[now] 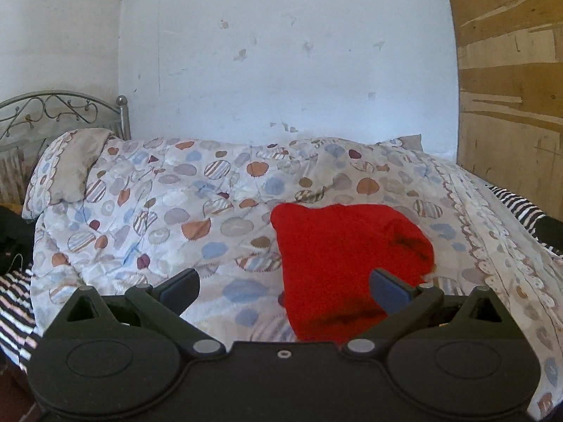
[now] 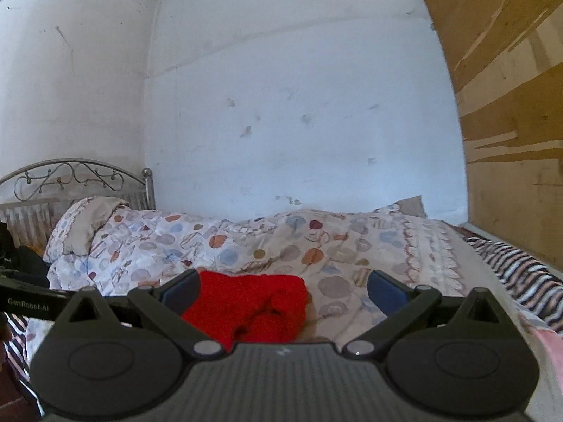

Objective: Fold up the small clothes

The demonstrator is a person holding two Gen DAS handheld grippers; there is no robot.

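Observation:
A red knitted garment (image 1: 341, 263) lies folded into a compact shape on the patterned quilt (image 1: 169, 211). It also shows in the right wrist view (image 2: 253, 306). My left gripper (image 1: 285, 285) is open and empty, held above the quilt with the garment under its right finger. My right gripper (image 2: 283, 290) is open and empty, with the garment under and beside its left finger. Neither gripper touches the cloth.
The quilt covers a bed with a metal headboard (image 1: 52, 112) at the left and a pillow (image 1: 70, 168). A striped sheet (image 2: 520, 277) lies along the right edge. A white wall stands behind, a wooden board (image 2: 510, 105) at the right. Part of the left gripper's body (image 2: 28, 304) shows at left.

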